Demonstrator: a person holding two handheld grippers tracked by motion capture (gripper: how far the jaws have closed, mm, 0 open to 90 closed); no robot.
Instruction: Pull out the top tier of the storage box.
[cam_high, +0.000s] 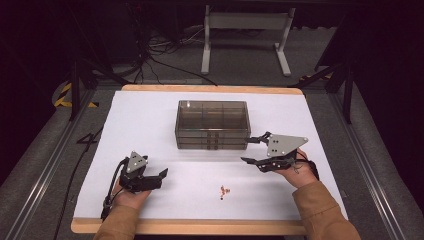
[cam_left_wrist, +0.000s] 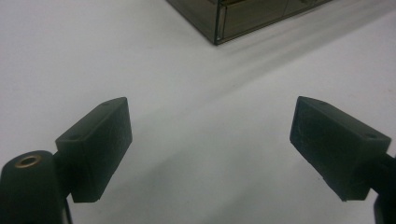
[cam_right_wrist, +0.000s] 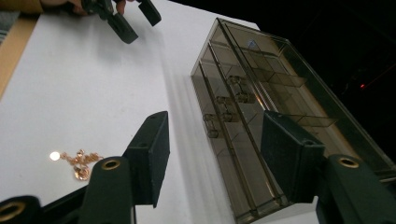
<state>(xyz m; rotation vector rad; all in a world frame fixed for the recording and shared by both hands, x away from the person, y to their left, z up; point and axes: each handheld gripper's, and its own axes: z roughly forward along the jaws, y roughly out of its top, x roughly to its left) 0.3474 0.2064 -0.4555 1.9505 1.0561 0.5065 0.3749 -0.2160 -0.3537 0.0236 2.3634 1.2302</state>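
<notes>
A smoked clear box (cam_high: 212, 125) with small drawers stands at the middle of the white table (cam_high: 150, 130). Its corner (cam_left_wrist: 243, 18) shows at the top of the left gripper view. A small heap of gold jewellery (cam_high: 224, 190) lies in front of it, also seen at lower left past my right jaws (cam_right_wrist: 77, 161). My left gripper (cam_high: 159, 178) rests near the front left, open, with bare table between its jaws (cam_left_wrist: 210, 135). My right gripper (cam_high: 254, 149) is held by the box's front right corner, open and apart from the box (cam_right_wrist: 261, 107), nothing between its jaws (cam_right_wrist: 215, 149).
The table has a wooden rim (cam_high: 200, 227) along the front. A white frame leg (cam_high: 245, 30) and cables (cam_high: 150, 55) lie on the dark floor beyond the far edge. My left gripper (cam_right_wrist: 126, 21) shows far off in the right gripper view.
</notes>
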